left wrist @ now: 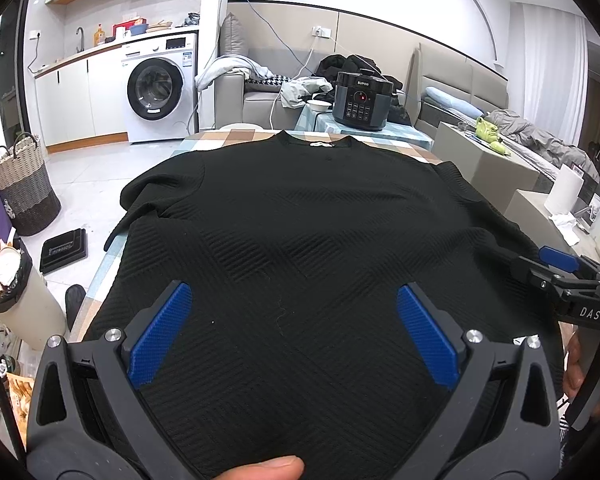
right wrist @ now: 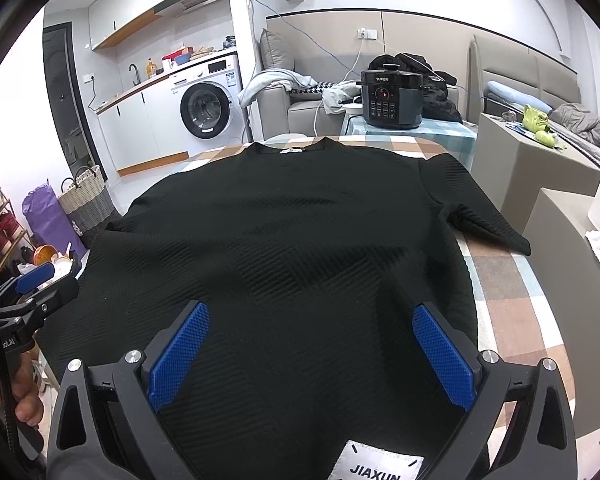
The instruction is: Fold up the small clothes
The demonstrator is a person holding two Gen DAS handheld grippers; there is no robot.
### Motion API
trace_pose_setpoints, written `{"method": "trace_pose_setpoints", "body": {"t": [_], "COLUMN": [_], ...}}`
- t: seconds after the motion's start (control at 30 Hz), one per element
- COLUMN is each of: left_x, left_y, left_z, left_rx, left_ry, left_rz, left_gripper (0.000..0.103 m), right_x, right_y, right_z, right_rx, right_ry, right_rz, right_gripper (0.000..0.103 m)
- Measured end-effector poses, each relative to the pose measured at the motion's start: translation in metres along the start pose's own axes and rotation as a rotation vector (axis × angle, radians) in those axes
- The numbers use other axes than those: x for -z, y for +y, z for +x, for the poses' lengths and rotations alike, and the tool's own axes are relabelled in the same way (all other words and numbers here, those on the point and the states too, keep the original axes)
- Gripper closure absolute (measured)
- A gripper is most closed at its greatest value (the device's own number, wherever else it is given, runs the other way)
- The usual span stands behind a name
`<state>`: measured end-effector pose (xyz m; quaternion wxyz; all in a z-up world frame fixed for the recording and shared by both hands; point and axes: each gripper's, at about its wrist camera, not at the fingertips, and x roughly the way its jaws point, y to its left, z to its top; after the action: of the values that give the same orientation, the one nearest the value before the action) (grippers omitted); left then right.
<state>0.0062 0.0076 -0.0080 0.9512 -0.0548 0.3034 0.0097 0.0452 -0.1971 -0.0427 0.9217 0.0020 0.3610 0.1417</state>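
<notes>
A black ribbed short-sleeved top [left wrist: 300, 208] [right wrist: 292, 220] lies spread flat on the table, collar at the far end and both sleeves out to the sides. My left gripper [left wrist: 294, 288] is open over the top's near left part, nothing between its blue pads [left wrist: 160, 332]. My right gripper [right wrist: 310, 309] is open over the near right part, its blue pads [right wrist: 444, 356] wide apart and empty. Each wrist view shows the other gripper at its edge: the right gripper [left wrist: 556, 264] and the left gripper [right wrist: 36, 276]. The hem is hidden under the grippers.
The table wears a checked cloth [right wrist: 512, 300]. A black pressure cooker [left wrist: 362, 100] stands on a side table beyond the collar. A woven basket [left wrist: 24, 184] and a full bin [left wrist: 16, 292] stand on the floor at left. A paper roll [left wrist: 564, 192] is at right.
</notes>
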Motion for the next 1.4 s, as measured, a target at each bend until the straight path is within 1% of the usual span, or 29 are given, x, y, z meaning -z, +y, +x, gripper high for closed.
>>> {"method": "trace_pose_setpoints", "body": {"t": [0.83, 1.4], "left_x": [0.0006, 0.0019], "left_y": [0.0009, 0.0086], "left_z": [0.0018, 0.005], "left_rx": [-0.003, -0.004], "left_ry": [0.001, 0.0], "left_rz": [-0.004, -0.008], "left_gripper": [0.001, 0.001], "right_x": [0.0015, 0.0023], "right_y": [0.0008, 0.0001], "right_z": [0.0028, 0.0039], "right_rx": [-0.005, -0.002], "right_ry": [0.005, 0.009], "right_rz": [0.0, 0.0], "right_gripper": [0.0, 0.0]}}
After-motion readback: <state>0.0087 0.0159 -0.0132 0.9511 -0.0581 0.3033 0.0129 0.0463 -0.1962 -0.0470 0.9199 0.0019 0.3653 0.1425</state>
